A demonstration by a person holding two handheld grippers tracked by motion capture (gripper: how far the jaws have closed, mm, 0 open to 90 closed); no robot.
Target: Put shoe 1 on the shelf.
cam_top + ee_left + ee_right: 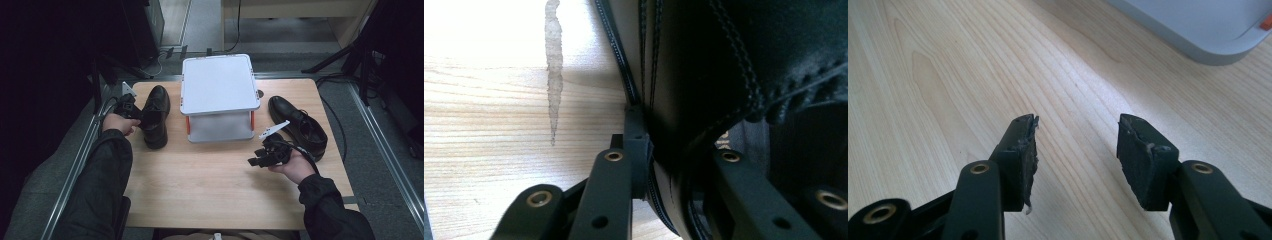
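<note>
Black leather: the left shoe [155, 118] stands on the pale wooden worktop [200, 185], left of the grey two-tier rack [219, 85].
Left hand-held gripper [141, 118]: jaws clamped on the shoe's side wall near the collar (one jaw outside against the sole edge, the other inside the opening, as the left gripper view shows).
Right hand-held gripper [1077, 145]: jaws wide apart with nothing between them, held over bare worktop in front of the rack.
Other shoe [298, 126]: on the worktop right of the rack, untouched.
Risk, grip: the hold is on one thin leather wall, so the shoe may pivot and droop toe-down when lifted, or slip out.
Risk, path: a tilted shoe could catch the rack's edge or orange post [188, 125] on the way to a shelf.
</note>
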